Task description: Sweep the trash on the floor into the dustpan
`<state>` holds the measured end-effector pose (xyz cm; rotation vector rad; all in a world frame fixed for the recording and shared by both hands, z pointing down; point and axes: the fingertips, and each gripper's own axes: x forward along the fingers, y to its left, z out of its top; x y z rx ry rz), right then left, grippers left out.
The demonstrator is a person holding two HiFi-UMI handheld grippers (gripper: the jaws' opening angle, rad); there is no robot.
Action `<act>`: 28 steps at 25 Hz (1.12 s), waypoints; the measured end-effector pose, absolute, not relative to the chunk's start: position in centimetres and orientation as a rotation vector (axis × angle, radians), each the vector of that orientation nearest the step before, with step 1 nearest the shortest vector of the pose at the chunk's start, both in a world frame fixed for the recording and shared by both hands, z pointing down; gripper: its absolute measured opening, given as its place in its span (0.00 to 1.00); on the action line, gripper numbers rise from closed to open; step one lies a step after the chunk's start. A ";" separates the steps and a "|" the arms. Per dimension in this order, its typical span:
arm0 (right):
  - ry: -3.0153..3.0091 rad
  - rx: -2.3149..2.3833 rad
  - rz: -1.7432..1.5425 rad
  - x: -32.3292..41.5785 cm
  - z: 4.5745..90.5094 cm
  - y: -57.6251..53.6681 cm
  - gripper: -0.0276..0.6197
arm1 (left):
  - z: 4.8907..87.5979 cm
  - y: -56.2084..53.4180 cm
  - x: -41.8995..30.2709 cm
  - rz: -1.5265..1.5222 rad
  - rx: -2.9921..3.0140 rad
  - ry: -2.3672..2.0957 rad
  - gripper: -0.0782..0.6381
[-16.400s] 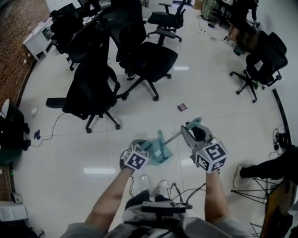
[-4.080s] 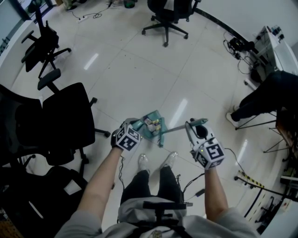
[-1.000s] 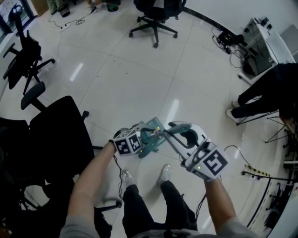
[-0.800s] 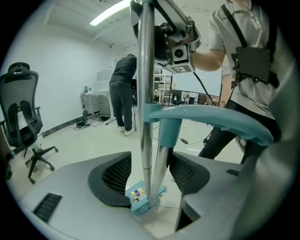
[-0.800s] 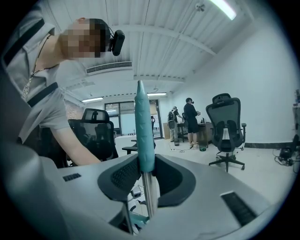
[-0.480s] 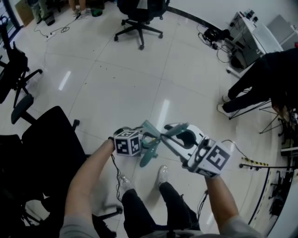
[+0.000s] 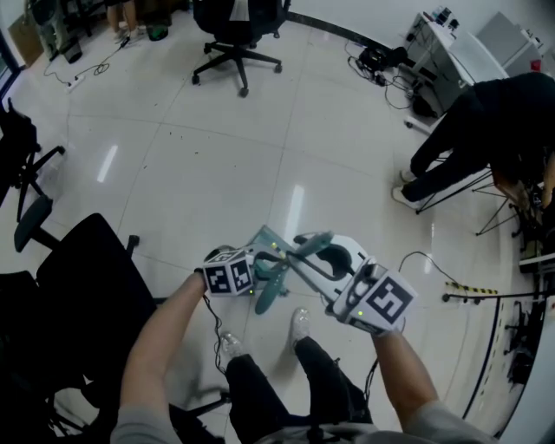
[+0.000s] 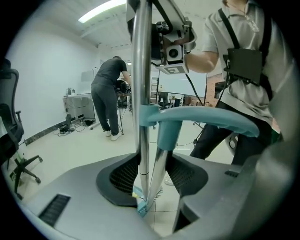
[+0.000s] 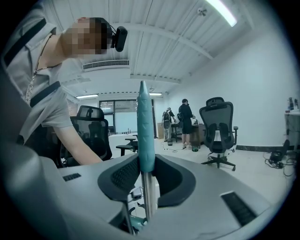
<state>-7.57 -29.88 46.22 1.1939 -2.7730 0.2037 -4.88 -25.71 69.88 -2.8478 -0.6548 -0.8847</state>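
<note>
I count one dustpan (image 7: 267,243) and one broom (image 9: 145,126). In the left gripper view their two metal poles (image 8: 141,84) stand side by side. The head view shows three office chairs (image 7: 236,26): one at the top, one large one at the lower left, and one partly cut by the left edge. The same view shows two white shoes (image 7: 299,325), two bare forearms (image 7: 160,347), one white desk (image 7: 455,52) and one bent person (image 7: 486,121) at the right. In the right gripper view two people (image 9: 185,117) stand far back, and two office chairs are clear there. Each gripper view shows one long ceiling lamp (image 8: 103,9).
</note>
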 end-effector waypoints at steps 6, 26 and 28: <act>-2.748 1.173 0.164 -8.4 46.0 -29.4 0.19 | 69.5 -26.1 -5.1 -0.888 -2.938 -0.558 0.35; -2.591 1.335 0.218 -7.4 44.7 -28.5 0.43 | 68.7 -27.7 -14.8 -1.109 -3.152 0.294 0.43; -2.575 1.360 0.228 -6.5 43.9 -27.6 0.43 | 66.6 -27.6 -15.9 -1.086 -3.162 0.406 0.43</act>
